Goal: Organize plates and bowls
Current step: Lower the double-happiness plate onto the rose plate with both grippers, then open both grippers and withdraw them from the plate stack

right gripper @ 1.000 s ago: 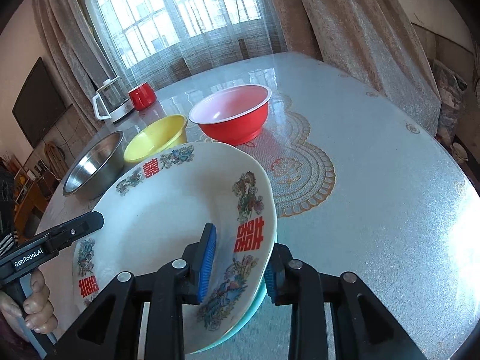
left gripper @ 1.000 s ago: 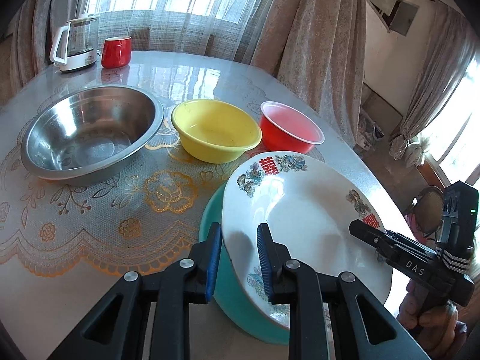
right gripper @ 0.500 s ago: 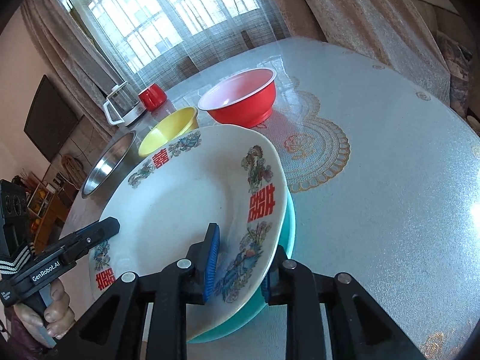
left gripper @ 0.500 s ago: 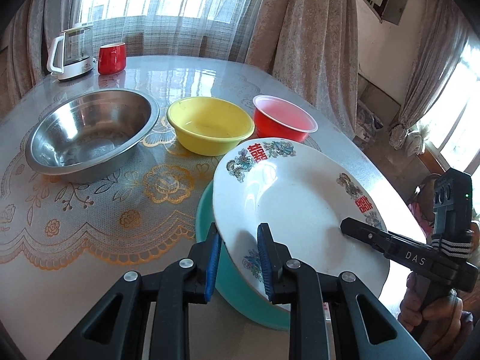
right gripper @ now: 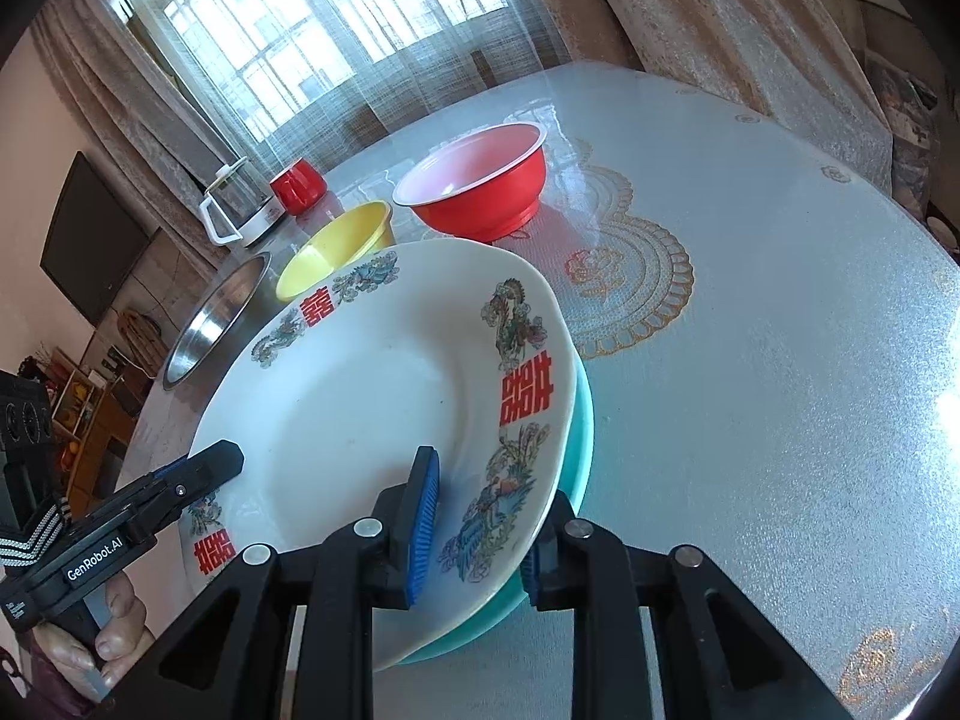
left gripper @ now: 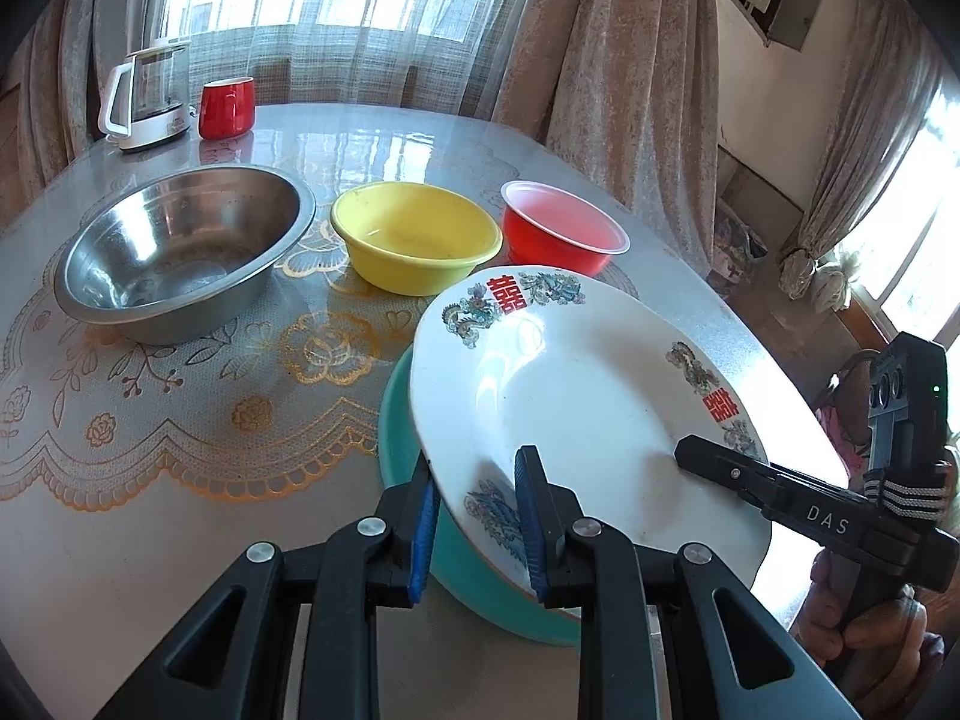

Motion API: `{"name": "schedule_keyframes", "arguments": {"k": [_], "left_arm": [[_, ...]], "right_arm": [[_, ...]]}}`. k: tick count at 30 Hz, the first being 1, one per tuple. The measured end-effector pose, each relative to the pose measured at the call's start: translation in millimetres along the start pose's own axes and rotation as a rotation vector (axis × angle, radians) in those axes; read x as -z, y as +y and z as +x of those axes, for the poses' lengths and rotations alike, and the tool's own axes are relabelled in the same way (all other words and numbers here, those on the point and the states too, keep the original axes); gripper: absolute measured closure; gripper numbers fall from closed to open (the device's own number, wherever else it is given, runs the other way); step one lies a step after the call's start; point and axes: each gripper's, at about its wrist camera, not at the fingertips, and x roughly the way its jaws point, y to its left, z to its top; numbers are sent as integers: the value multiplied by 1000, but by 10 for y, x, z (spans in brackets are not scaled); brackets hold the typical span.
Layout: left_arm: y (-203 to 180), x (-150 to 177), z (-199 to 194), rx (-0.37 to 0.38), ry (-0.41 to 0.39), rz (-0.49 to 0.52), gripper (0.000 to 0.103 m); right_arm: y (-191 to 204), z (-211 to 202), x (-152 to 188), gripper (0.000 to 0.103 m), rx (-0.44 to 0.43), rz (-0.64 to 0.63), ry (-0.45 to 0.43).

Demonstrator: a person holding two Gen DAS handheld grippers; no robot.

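We hold the white plate (left gripper: pixel 576 396) from both sides.
Our left gripper (left gripper: pixel 477 516) and right gripper (right gripper: pixel 480 516) clamp its rim above the teal plate (left gripper: pixel 396 420) near the tabletop (right gripper: pixel 780 360) edge.

ahead-left: steel bowl (left gripper: pixel 180 252), yellow bowl (left gripper: pixel 414 237), red bowl (left gripper: pixel 561 234) in a row, narrow gaps between | far corner: kettle (left gripper: pixel 150 96), red mug (left gripper: pixel 227 107) | near-left of white plate (left gripper: pixel 570 396): bare lace cloth (left gripper: pixel 180 420) | right of plate: bare tabletop (right gripper: pixel 780 390)

plate (left gripper: pixel 576 396) atop another plate (left gripper: pixel 396 420), three bowls (left gripper: pixel 414 240) behind, kettle (left gripper: pixel 150 96) farthest back
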Motion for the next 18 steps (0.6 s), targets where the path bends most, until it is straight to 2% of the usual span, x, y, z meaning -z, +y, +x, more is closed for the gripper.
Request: {"name": "schedule_keyframes", "arguments": {"k": [8, 10, 12, 18], "left_arm": [[-12, 51, -64, -20, -24, 2, 76], [-10, 58, -91, -26, -29, -1, 75], [2, 69, -119, -39, -37, -6, 71], [62, 94, -232, -63, -55, -33, 68]], "right_arm": [[11, -59, 27, 78, 15, 1, -17], [-4, -97, 33, 73, 25, 7, -29], [-44, -144, 35, 72, 22, 23, -44], [-127, -293, 30, 70, 60, 66, -90]]}}
